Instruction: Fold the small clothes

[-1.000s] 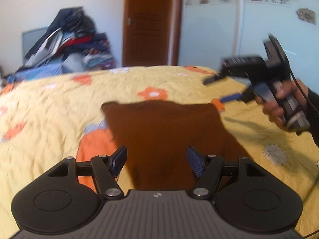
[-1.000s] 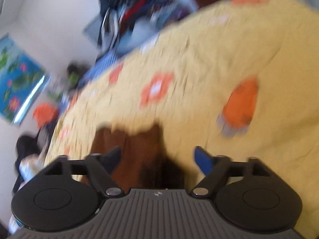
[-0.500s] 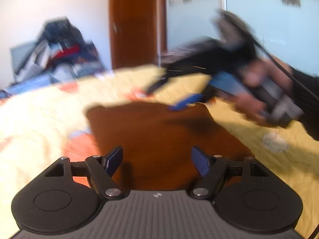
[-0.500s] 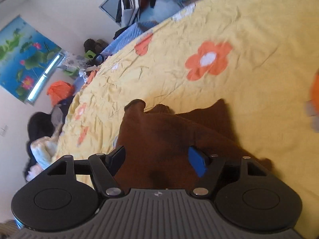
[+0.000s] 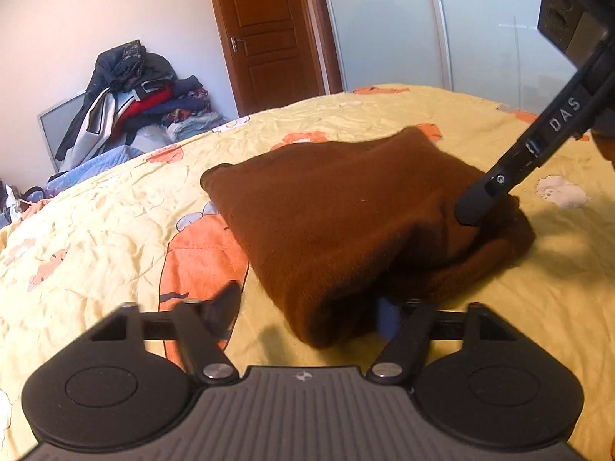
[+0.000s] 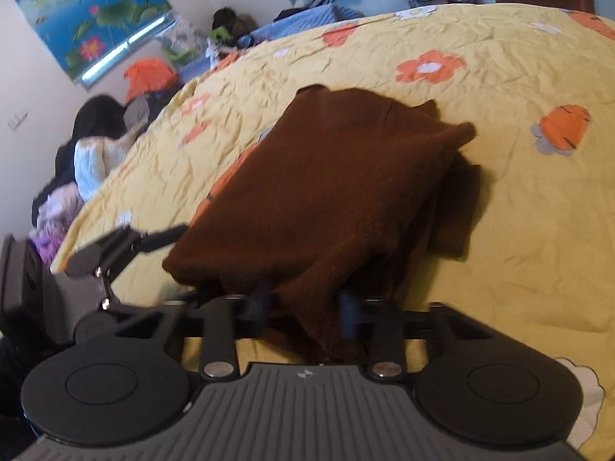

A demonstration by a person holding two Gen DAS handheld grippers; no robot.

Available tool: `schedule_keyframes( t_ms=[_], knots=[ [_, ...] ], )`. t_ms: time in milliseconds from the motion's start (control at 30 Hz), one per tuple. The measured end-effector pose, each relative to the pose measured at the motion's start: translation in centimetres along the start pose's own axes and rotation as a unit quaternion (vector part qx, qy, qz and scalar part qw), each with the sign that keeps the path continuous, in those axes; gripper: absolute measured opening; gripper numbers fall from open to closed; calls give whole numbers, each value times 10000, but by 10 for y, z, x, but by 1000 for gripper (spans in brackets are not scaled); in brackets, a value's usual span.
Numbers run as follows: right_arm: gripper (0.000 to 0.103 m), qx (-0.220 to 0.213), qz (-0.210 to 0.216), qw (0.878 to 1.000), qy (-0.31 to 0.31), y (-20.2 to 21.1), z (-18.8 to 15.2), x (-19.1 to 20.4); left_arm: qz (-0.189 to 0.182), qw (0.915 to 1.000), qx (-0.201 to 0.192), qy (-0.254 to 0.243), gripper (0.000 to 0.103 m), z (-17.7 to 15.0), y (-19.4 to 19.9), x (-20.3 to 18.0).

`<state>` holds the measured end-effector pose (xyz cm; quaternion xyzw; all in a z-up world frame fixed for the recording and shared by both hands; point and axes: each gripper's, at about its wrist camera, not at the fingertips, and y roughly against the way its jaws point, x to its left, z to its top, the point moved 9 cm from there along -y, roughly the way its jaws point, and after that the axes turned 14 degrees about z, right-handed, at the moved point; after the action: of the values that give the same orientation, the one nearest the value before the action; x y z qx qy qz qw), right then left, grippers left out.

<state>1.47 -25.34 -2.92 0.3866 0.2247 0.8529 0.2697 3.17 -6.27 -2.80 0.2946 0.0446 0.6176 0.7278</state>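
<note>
Both your tools dropped onto brown garment (image 5: pixel 346 207): right tool (image 6: pixel 305 303) pinching near hem, left tool (image 5: pixel 307 313) spread; fold half done.

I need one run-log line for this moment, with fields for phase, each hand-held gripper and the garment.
phase: folding | left hand-held gripper: open at near edge | right hand-held gripper: closing on fabric | brown garment: doubled on yellow bedspread

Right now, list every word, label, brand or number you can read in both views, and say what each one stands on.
"DAS": white letters on the black finger of the right tongs, reaching down onto the brown garment in the left wrist view.
Small pale emblem on the ribbed body of each tongs, left and right: a logo, no letters readable.
Lotus poster on the wall: picture only, no readable text.
Nothing else is legible.
</note>
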Motion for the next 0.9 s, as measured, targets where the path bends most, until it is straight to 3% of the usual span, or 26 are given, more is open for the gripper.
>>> schedule_keyframes(
  t_ms=[33, 133, 200, 267, 300, 333, 433, 500, 567, 600, 633, 667, 733, 833, 900],
  knots=[
    [17, 15, -40, 9999, 122, 1, 1, 2, -76, 9999, 67, 44, 41, 0, 1, 0],
    [15, 18, -239, 9990, 378, 21, 3, 0, -161, 9995, 204, 184, 23, -9, 7, 4],
    [15, 215, -603, 9965, 539, 26, -5, -14, -244, 9985, 333, 362, 21, -19, 7, 8],
    [17, 432, -529, 9972, 302, 23, -22, -26, -279, 9977, 383, 486, 21, -25, 12, 11],
    [19, 283, -479, 9982, 236, 27, -24, -26, -301, 9976, 427, 465, 21, -26, 15, 12],
    [25, 192, -452, 9987, 138, 33, -23, -26, -373, 9973, 449, 435, 21, -25, 19, 12],
    [70, -510, -327, 9978, -274, 61, -6, -23, -995, 9933, 466, 359, 22, -22, 43, 14],
    [73, -1045, -45, 9937, -409, 76, 12, -17, -1249, 9915, 226, 303, 22, -10, 62, 16],
    [75, -1403, 122, 9888, -492, 81, 34, -14, -1323, 9906, -63, 343, 26, 11, 69, 16],
    [78, -1590, 183, 9859, -494, 79, 47, -13, -1270, 9910, -179, 376, 40, 21, 66, 13],
    [89, -1749, 212, 9830, -509, 73, 60, -14, -1177, 9918, -301, 403, 65, 29, 61, 10],
    [101, -1835, 255, 9813, -523, 64, 72, -17, -1037, 9928, -419, 430, 77, 36, 52, 5],
    [103, -1799, 363, 9806, -686, 36, 92, -29, -795, 9953, -369, 416, 81, 39, 30, -3],
    [100, -1151, 158, 9863, -1171, -17, 96, -69, -583, 9982, 162, 36, 80, 15, -4, -23],
    [98, -1222, -133, 9900, -688, -26, 92, -83, -418, 9986, -252, -212, 80, 4, 2, -26]
  ],
)
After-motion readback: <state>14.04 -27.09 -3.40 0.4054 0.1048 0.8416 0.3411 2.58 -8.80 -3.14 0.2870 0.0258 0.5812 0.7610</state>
